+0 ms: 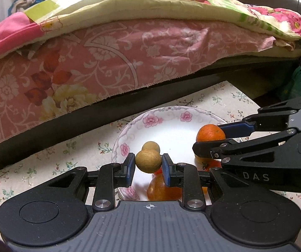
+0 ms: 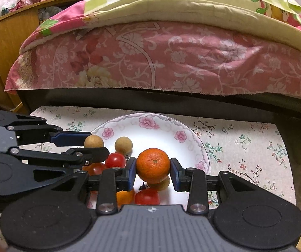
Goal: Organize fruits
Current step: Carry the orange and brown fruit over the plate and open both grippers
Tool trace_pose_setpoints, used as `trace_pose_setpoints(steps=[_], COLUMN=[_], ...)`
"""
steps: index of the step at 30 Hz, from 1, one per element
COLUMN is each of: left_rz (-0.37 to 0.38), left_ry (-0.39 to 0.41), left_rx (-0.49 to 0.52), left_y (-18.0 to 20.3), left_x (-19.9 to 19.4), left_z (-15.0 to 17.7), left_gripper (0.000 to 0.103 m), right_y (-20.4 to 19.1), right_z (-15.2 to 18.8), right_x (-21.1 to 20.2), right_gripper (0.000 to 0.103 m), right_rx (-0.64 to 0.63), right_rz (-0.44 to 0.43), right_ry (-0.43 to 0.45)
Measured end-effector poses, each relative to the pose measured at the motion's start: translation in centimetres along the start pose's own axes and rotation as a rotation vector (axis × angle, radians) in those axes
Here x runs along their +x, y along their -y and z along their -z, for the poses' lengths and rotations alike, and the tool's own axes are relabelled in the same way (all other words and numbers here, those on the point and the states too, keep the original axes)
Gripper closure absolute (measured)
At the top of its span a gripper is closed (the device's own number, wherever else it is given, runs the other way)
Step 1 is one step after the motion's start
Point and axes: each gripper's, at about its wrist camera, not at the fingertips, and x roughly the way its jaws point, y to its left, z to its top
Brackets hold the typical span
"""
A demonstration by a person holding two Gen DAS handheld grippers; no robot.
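Fruits (image 2: 153,166) between both tongs (image 1: 148,167) over plate (image 2: 171,126).

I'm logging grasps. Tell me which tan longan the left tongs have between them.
The nearer longan, framed by the left tongs above the plate. The second longan sits free just behind it.

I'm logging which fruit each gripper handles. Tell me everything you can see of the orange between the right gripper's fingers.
The orange is round, bright orange, with dimpled peel and a small dark navel spot facing the right wrist camera. It looks whole and unpeeled. It sits between the fingers of the right gripper, over the near part of the flower-rimmed plate. The left pad seems to touch it; the right pad looks just clear. A tan fruit lies close under it, and whether they touch I cannot tell.
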Motion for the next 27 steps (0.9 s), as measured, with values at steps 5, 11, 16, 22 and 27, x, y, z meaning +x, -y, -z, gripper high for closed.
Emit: trace_pose_setpoints(steps=[5, 11, 16, 22, 27], left_rz=[-0.006, -0.014, -0.018, -0.024, -0.025], left_ry=[-0.005, -0.006, -0.005, 0.004, 0.016], left_rx=[-0.003, -0.006, -0.009, -0.013, -0.014], left_y=[-0.1, -0.1, -0.2, -0.4, -0.4], left_x=[0.3, 0.4, 0.4, 0.0, -0.9], left_z=[-0.1, -0.2, -0.1, -0.2, -0.3], left_gripper=[0.069, 0.065, 0.063, 0.061, 0.061], right_y=[0.0, 0.2, 0.2, 0.1, -0.1], right_z=[0.1, 0.0, 0.0, -0.1, -0.3], right_x=[0.3, 0.4, 0.5, 0.2, -0.4], right_gripper=[0.068, 0.068, 0.068, 0.067, 0.067], right_rx=[-0.004, 0.006, 0.001, 0.003, 0.006], right_rz=[0.004, 0.003, 0.004, 0.001, 0.006], right_ry=[0.008, 0.010, 0.013, 0.026, 0.038])
